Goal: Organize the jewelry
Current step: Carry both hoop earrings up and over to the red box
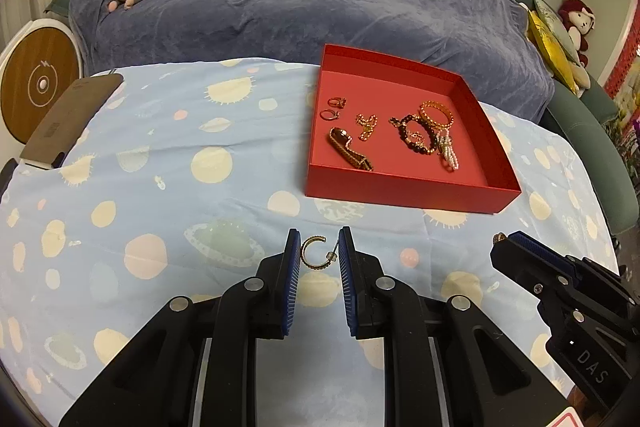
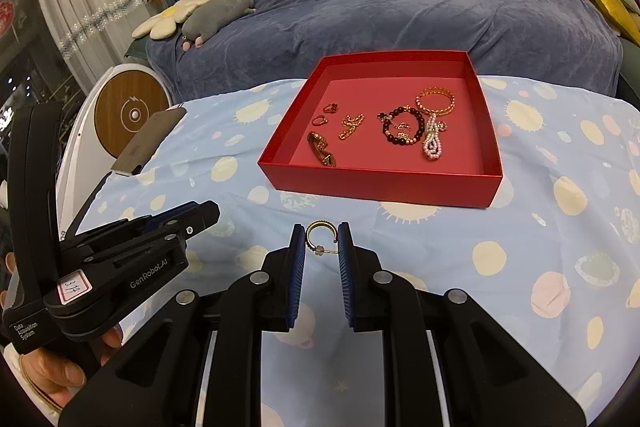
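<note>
At lower centre of the left wrist view, left gripper (image 1: 320,247) jaws pinch a hoop (image 1: 303,254): arc on one pad, post and stopper on the other. Right gripper (image 2: 322,241) jaws likewise clamp a second hoop (image 2: 320,223). Both are short of the box (image 1: 400,187), low over the cloth (image 1: 180,187). Step, as judged: carry to box. Next calls for reaching over the near wall and releasing on bare floor at lower right, clear of the bracelets (image 2: 402,131). Hoops: thin, gold, beaded edge, likely to slip.
</note>
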Tool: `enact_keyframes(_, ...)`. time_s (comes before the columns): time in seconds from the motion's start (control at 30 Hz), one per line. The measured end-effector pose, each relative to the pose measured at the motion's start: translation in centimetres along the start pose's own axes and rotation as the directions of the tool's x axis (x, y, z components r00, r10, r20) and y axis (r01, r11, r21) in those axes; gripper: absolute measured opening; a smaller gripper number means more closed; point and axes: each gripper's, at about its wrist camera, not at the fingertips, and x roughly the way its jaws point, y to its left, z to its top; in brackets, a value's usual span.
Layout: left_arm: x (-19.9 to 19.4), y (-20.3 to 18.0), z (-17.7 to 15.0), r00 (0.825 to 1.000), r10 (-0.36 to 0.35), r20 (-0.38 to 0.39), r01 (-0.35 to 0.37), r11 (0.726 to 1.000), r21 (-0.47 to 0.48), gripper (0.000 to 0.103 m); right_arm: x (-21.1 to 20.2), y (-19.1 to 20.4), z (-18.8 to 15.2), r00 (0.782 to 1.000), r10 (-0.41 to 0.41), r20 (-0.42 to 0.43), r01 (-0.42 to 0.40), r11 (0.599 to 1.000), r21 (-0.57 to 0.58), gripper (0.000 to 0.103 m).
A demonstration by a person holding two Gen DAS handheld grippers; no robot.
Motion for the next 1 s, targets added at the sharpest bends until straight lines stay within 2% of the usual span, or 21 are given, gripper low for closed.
enact_keyframes(0.23, -0.3, -2.0, 2.2, 0.999, 0.001, 0.045, -0.002, 0.999, 0.032, 0.017, 0.1, -0.7, 2.3, 0.999, -0.006, 0.035, 0.004, 0.999, 0.043, 0.016)
enact_keyframes(0.37, 0.1, -2.6, 3.8, 0.999, -0.023, 0.038, 0.022, 0.999, 0.026, 0.017, 0.2, -0.9, 3.7, 0.999, -0.008, 0.049, 0.006, 0.999, 0.051, 0.016)
enact_keyframes(0.53, 1.0, -2.9, 5.4, 0.999, -0.008, 0.043, 0.006, 0.999, 0.041, 0.017, 0.7, -1.2, 5.7, 0.998, -0.03, 0.062, 0.029, 0.999, 0.023, 0.016)
enact_keyframes(0.8, 5.9, -2.6, 7.9, 0.998, 0.05, -0.029, -0.048, 0.998, 0.038, 0.017, 3.7, -4.1, 8.7, 0.992, -0.111, 0.053, 0.112, 0.994, -0.003, 0.016)
enact_keyframes(1.0, 8.6, -5.0, 11.9, 0.998, 0.057, 0.006, -0.058, 0.993, 0.106, 0.017, 7.0, -6.5, 11.5, 0.99, -0.133, 0.053, 0.131, 0.99, 0.045, 0.016)
